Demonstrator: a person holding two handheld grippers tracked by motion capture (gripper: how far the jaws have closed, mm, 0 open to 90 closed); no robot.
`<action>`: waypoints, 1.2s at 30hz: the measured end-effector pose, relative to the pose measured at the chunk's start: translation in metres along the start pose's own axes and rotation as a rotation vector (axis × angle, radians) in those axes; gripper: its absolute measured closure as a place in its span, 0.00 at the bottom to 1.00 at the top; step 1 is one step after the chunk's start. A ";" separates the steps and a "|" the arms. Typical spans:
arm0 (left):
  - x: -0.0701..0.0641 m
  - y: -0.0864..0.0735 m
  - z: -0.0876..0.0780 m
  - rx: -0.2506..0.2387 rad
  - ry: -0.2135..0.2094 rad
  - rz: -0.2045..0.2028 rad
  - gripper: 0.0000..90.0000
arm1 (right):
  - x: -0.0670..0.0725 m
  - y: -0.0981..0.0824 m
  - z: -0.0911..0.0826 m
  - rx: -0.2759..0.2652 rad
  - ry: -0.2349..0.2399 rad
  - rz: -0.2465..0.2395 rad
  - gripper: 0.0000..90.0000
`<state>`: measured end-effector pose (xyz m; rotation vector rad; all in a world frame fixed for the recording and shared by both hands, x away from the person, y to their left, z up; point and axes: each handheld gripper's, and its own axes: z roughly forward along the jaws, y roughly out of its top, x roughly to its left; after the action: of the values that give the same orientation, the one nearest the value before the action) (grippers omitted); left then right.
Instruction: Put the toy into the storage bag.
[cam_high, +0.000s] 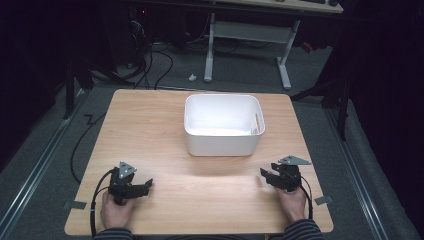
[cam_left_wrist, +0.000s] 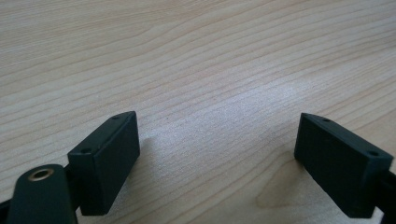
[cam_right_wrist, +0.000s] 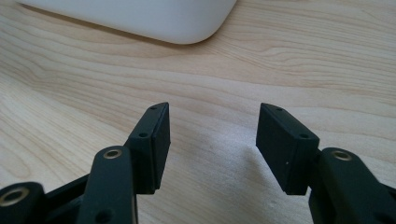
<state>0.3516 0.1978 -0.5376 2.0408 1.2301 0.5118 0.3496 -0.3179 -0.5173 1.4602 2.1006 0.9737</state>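
High view: both tongs, left (cam_high: 148, 184) and right (cam_high: 263, 173), rest wide and empty on the table (cam_high: 150, 125); approach white bin (cam_high: 222, 142) level.

Striped dark sleeves at both wrists; left gripper (cam_high: 148, 184) and right gripper (cam_high: 262, 173) are matte black, brass-ringed screw holes, grey three-cornered plates on top, black cables trailing behind

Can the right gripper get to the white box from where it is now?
Probably yes. The right gripper rests on the wooden table with its jaws open and nothing between them. Bare wood lies between it and the white box, and the left gripper sits far off to the side.
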 end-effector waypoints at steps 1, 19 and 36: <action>0.000 0.000 0.000 0.000 0.000 0.000 0.16 | -0.001 -0.001 0.001 -0.001 -0.006 -0.006 0.50; 0.000 0.000 0.000 0.002 -0.001 0.001 0.16 | -0.001 -0.008 0.009 0.004 -0.042 -0.013 0.49; 0.000 0.000 0.000 0.002 0.000 0.000 0.16 | 0.003 -0.010 0.009 0.017 -0.072 -0.042 0.35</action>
<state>0.3514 0.1974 -0.5375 2.0422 1.2315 0.5111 0.3476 -0.3147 -0.5305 1.4318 2.0846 0.8764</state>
